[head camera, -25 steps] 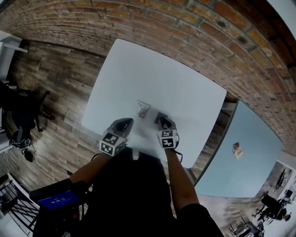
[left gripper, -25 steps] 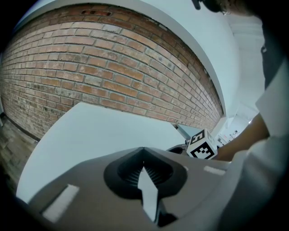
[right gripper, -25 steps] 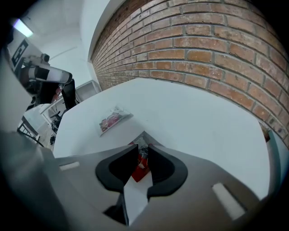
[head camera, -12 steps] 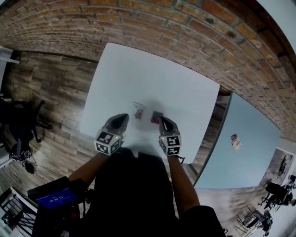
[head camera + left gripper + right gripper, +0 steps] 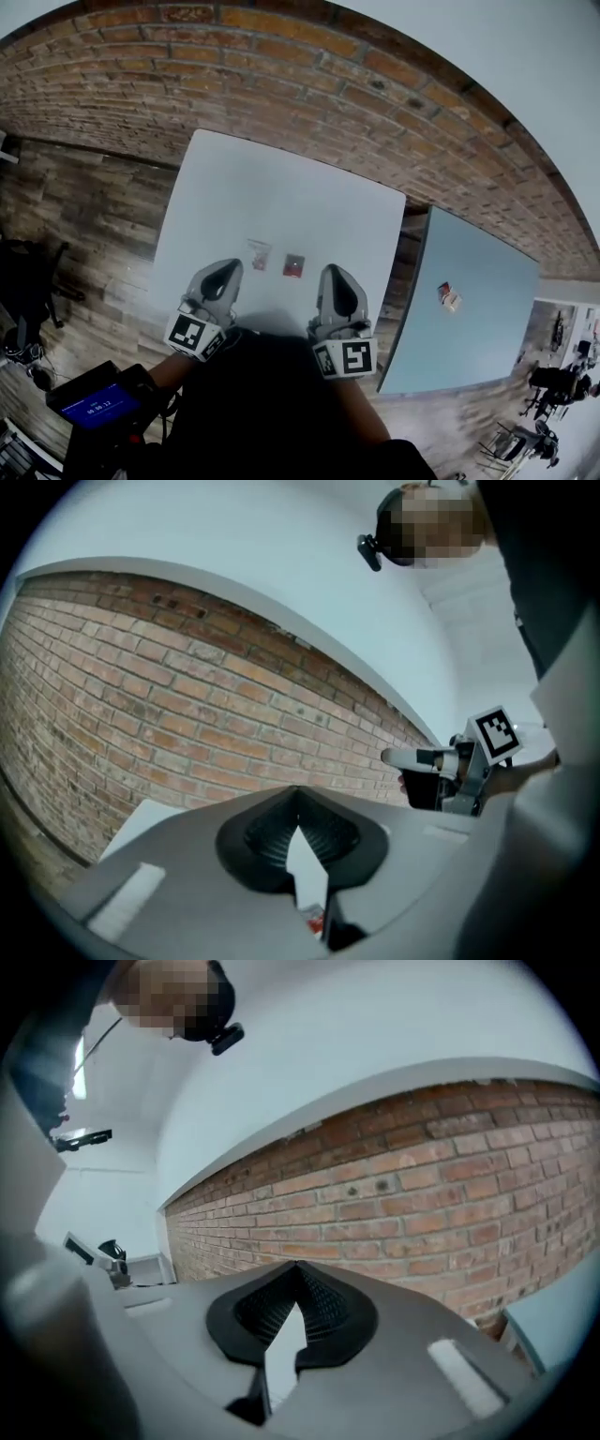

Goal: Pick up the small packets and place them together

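Note:
Two small packets lie side by side, a little apart, on the white table (image 5: 281, 187): a clear one (image 5: 259, 253) and a darker red one (image 5: 293, 265). Both grippers hang raised above the table's near edge, short of the packets. My left gripper (image 5: 226, 268) is shut and holds nothing; in its own view the jaws (image 5: 298, 794) meet at the tip and point at the brick wall, with a sliver of the red packet (image 5: 314, 919) showing below them. My right gripper (image 5: 332, 274) is shut and empty as well, its jaws (image 5: 298, 1269) closed towards the wall.
A brick wall (image 5: 281, 66) runs behind the table. A light blue table (image 5: 478, 300) stands to the right with a small packet-like object (image 5: 446, 296) on it. Wooden floor (image 5: 84, 216) lies to the left, and a device with a blue screen (image 5: 89, 405) sits at lower left.
Both grippers have lifted from just above the table up towards the head camera, the right one more. The packets stay on the table. The view has tilted up towards the wall.

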Tool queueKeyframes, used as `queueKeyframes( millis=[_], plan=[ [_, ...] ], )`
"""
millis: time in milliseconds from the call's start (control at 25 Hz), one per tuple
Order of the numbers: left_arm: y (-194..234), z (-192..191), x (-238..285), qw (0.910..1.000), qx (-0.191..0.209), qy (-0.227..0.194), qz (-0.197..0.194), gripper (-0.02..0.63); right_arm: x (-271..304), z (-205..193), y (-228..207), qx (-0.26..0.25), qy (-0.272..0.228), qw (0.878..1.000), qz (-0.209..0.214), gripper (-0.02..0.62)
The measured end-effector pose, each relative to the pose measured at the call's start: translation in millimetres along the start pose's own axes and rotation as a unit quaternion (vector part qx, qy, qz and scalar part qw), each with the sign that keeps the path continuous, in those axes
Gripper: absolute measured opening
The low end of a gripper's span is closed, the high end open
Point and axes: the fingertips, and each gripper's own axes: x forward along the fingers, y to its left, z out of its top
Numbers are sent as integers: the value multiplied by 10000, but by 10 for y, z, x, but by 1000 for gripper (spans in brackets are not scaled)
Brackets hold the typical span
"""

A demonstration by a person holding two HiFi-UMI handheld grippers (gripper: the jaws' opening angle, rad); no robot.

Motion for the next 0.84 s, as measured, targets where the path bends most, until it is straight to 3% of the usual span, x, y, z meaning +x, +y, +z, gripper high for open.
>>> queueKeyframes(
  millis=[80, 360, 840],
  plan=[
    [-25, 111, -7, 9996, 175, -204, 11, 0, 30, 141, 49, -158, -151, 9998, 2, 0],
    [-21, 212, 46, 9985, 185, -506, 123, 0, 32, 274, 111, -482, -262, 9985, 25, 0],
    [-67, 127, 57, 9988, 281, -371, 118, 0, -66, 306, -15, -379, -382, 9985, -104, 0]
  ],
)
